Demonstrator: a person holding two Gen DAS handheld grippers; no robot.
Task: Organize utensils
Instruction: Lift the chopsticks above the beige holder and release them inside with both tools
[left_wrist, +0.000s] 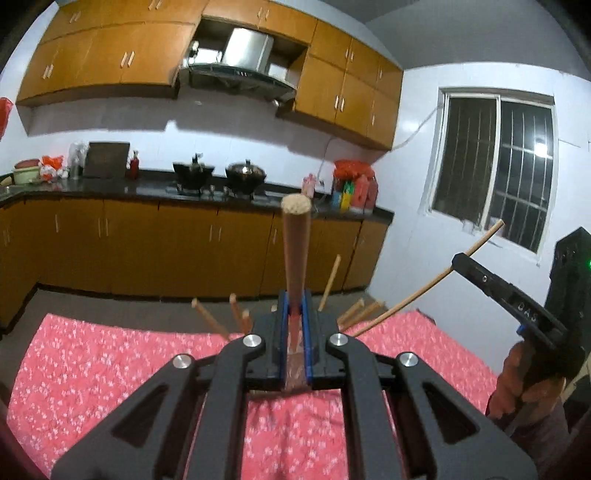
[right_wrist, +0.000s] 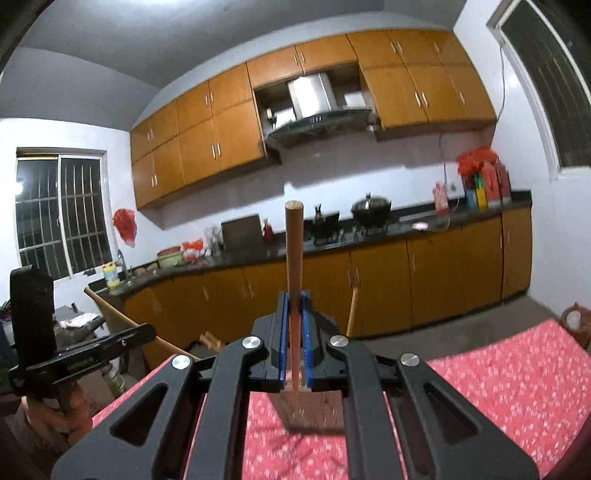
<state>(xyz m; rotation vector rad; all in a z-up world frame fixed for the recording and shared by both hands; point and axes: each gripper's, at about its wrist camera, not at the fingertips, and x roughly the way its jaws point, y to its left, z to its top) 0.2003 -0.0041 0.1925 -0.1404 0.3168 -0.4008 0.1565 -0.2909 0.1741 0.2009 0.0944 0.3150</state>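
My left gripper (left_wrist: 295, 314) is shut on a thick brown wooden handle (left_wrist: 295, 243) that points away over the table. Several wooden chopsticks (left_wrist: 236, 319) fan out behind its fingers; what they stand in is hidden. My right gripper (right_wrist: 294, 314) is shut on a thin wooden chopstick (right_wrist: 294, 251), above a dark wooden block (right_wrist: 314, 410) on the cloth. The right gripper also shows in the left wrist view (left_wrist: 461, 262), shut on that chopstick (left_wrist: 413, 295). The left gripper shows in the right wrist view (right_wrist: 144, 332), with its handle (right_wrist: 110, 310).
The table carries a red floral cloth (left_wrist: 92, 369), also seen in the right wrist view (right_wrist: 498, 387). Beyond it stand orange kitchen cabinets, a dark counter (left_wrist: 147, 184) with pots (left_wrist: 245, 173), and a barred window (left_wrist: 495, 162). A black crate (left_wrist: 570, 266) stands at the right.
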